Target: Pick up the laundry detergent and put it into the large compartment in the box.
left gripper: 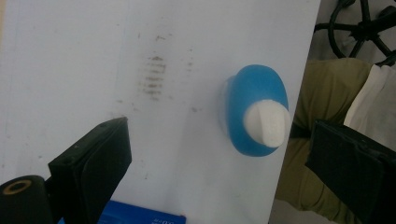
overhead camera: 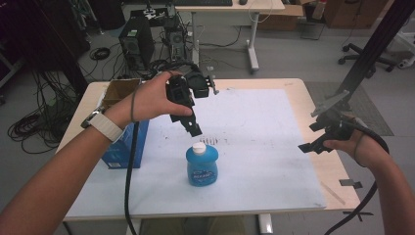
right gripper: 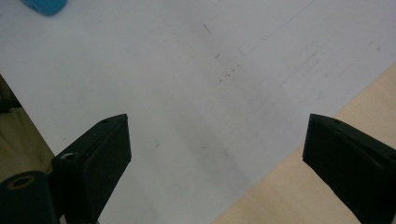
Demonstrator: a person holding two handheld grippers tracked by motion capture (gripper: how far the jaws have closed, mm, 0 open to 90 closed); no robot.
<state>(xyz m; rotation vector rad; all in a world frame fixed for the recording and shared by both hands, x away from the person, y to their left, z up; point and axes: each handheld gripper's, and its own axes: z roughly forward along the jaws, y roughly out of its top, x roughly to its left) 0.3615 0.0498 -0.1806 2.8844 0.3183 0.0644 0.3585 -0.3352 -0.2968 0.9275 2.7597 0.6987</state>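
A squat blue bottle (overhead camera: 201,167) with a white cap stands upright on the white sheet, near the table's front middle. In the left gripper view the blue bottle (left gripper: 254,109) is seen from above, lying between and beyond the two black jaws. My left gripper (overhead camera: 192,126) hovers above and just behind the bottle, pointing down, open and holding nothing. My right gripper (overhead camera: 313,142) stays low over the table's right edge, open and empty. A corner of the blue bottle (right gripper: 44,6) shows at the top left of the right gripper view.
A blue carton (overhead camera: 126,147) lies at the table's left, with a brown cardboard box (overhead camera: 120,91) behind it. The white sheet (overhead camera: 264,122) covers most of the wooden table (overhead camera: 337,171). A black frame post (overhead camera: 367,54) rises at the right. Cables and computers crowd the floor behind.
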